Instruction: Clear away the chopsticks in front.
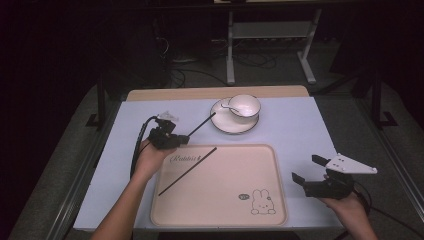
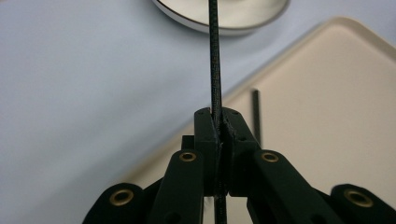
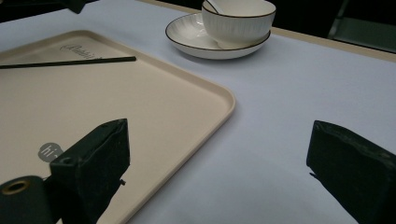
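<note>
While left gripper (image 1: pixel 186 138) clamps one black chopstick (image 1: pixel 201 125) between closed jaws, stick juts toward white saucer (image 1: pixel 227 126), tip at saucer rim. Left gripper view: chopstick (image 2: pixel 215 60) pinched between pads, running up past saucer edge (image 2: pixel 252 23). Second chopstick (image 1: pixel 187 171) lies diagonal on beige tray (image 1: pixel 265 150), apart from gripper. White bowl (image 1: pixel 245 105) with spoon (image 1: pixel 228 105) sits on saucer. Right gripper (image 1: pixel 306 169) hovers over table (image 1: pixel 300 125) right of tray, jaws wide, nothing between.
</note>
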`<act>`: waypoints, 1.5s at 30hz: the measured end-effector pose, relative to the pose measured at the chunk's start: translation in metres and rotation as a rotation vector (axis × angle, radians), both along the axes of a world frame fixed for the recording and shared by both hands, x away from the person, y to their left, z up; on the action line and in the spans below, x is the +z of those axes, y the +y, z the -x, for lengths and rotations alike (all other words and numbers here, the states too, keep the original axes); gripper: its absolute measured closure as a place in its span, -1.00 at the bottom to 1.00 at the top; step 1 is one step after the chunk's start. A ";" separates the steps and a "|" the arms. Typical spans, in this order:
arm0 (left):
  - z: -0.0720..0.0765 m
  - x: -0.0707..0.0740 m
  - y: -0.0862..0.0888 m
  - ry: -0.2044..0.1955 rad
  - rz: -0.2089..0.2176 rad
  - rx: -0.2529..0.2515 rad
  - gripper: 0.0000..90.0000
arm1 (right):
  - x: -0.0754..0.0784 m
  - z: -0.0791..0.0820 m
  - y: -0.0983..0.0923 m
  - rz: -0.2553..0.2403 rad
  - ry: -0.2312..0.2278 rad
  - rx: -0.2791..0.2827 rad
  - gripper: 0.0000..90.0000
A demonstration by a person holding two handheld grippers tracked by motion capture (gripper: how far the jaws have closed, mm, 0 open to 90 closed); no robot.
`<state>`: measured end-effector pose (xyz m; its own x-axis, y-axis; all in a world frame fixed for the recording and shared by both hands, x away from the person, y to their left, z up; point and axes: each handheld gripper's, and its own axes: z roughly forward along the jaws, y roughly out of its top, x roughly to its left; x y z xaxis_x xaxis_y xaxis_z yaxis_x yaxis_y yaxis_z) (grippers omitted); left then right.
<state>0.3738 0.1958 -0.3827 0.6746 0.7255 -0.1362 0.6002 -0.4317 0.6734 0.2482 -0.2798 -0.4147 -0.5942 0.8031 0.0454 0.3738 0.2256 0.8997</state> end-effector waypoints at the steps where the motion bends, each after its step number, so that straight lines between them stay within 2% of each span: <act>1: 0.007 -0.001 0.001 -0.002 -0.002 0.003 0.90 | 0.000 0.000 0.000 0.001 0.000 0.000 -0.88; 3: 0.022 -0.004 0.001 -0.004 0.005 -0.004 0.90 | 0.000 0.000 0.001 0.003 -0.002 0.000 -0.88; 7: 0.046 -0.012 0.001 -0.005 -0.023 -0.023 0.90 | 0.000 0.000 0.001 0.003 -0.002 -0.003 -0.88; 11: 0.065 -0.019 0.003 0.002 -0.030 -0.031 0.90 | 0.001 0.001 0.001 0.004 -0.007 -0.002 -0.88; 13: 0.074 -0.026 0.003 0.019 -0.024 -0.033 0.90 | 0.001 0.001 0.001 0.005 -0.008 -0.002 -0.88; 16: 0.080 -0.035 0.001 0.053 -0.017 -0.044 0.90 | 0.001 0.001 0.001 0.005 -0.009 -0.001 -0.88; 26: 0.076 -0.049 -0.011 0.050 -0.096 -0.045 0.89 | 0.002 0.000 0.002 0.014 -0.013 0.006 -0.88; 37: 0.076 -0.049 -0.012 0.047 -0.094 -0.047 0.83 | 0.002 0.001 0.004 0.020 -0.017 0.010 -0.88; 39: 0.076 -0.045 -0.013 0.043 -0.069 -0.051 0.82 | 0.002 0.001 0.003 0.018 -0.017 0.009 -0.88; 42: 0.068 -0.038 -0.019 0.032 -0.046 -0.073 0.83 | 0.002 0.001 0.003 0.015 -0.013 0.005 -0.88; 45: 0.057 -0.031 -0.028 0.030 -0.030 -0.115 0.98 | 0.002 0.001 0.004 0.018 -0.013 0.004 -0.88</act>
